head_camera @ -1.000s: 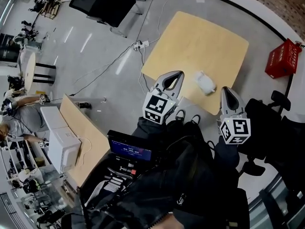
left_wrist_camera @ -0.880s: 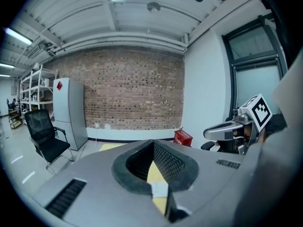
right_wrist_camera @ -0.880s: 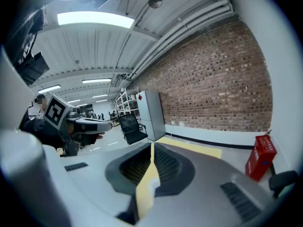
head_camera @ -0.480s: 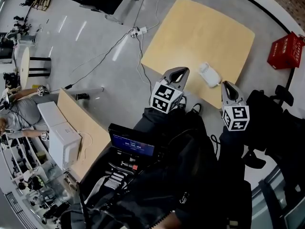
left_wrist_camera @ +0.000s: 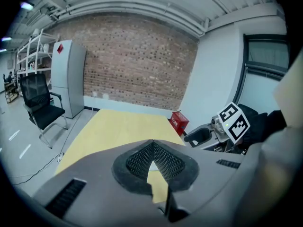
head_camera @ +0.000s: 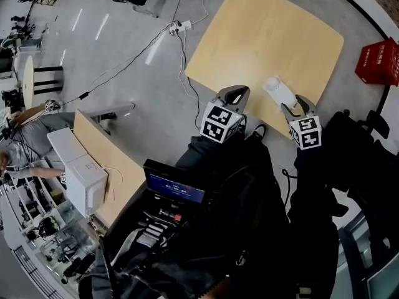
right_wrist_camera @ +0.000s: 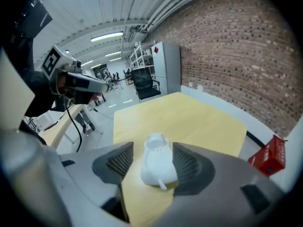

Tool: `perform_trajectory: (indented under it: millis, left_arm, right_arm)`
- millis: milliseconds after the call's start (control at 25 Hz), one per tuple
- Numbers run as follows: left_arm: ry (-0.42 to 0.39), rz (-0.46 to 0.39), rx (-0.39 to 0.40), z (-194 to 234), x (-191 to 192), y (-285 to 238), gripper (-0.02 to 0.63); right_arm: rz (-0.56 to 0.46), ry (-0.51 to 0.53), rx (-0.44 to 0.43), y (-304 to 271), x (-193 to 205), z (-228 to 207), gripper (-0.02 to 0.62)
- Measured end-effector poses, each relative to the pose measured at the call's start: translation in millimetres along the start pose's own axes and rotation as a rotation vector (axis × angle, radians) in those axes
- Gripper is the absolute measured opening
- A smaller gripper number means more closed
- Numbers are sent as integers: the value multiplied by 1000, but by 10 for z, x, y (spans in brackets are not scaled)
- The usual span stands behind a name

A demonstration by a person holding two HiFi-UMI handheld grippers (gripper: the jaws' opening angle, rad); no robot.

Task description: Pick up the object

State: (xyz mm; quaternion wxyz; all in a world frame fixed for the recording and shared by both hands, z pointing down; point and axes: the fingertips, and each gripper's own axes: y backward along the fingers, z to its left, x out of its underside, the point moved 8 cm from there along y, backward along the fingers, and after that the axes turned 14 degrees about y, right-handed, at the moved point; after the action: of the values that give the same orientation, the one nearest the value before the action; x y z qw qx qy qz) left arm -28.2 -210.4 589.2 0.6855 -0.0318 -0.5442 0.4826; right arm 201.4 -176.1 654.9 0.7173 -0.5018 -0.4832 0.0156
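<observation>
A small white object (head_camera: 278, 90) lies near the front edge of the light wooden table (head_camera: 268, 36). My right gripper (head_camera: 296, 104) hangs just in front of it. In the right gripper view the white object (right_wrist_camera: 157, 163) sits between the right gripper (right_wrist_camera: 154, 167) pads, which have just been opening; a gap shows beside the left pad (right_wrist_camera: 117, 163). My left gripper (head_camera: 234, 95) is shut and empty at the table's near edge, to the left of the object. In the left gripper view its left gripper (left_wrist_camera: 152, 161) tips meet over the tabletop (left_wrist_camera: 118, 131).
A red crate (head_camera: 377, 64) stands on the floor right of the table. Cables and a power strip (head_camera: 181, 27) lie on the floor to the left. A desk with a screen (head_camera: 173, 193) is close behind me. An office chair (left_wrist_camera: 40, 103) and a grey cabinet (left_wrist_camera: 68, 84) stand beyond the table.
Both grippers have come down toward the table's near edge. The right jaws were together and now stand apart around the white object. The left jaws stay together.
</observation>
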Motion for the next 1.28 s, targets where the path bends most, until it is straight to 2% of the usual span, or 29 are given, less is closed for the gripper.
perform_trajectory:
  millis: [400,560,960,1280]
  left_arm:
    - [45,11,-18,195,-15,-31,-3]
    - [37,17,-20,253,19,-18,-3]
    - [55,14,-40,371,27,51,-3]
    - [68,23,-44,440,95,129,-3]
  right_arm:
    - [169,48,-112,-545,195,-94,383]
    - [224,67,-125,-673,256,-52,426]
    - [324,91,-141,-909,372,-65,492]
    - [382,140,-148,-1022,458,14,497]
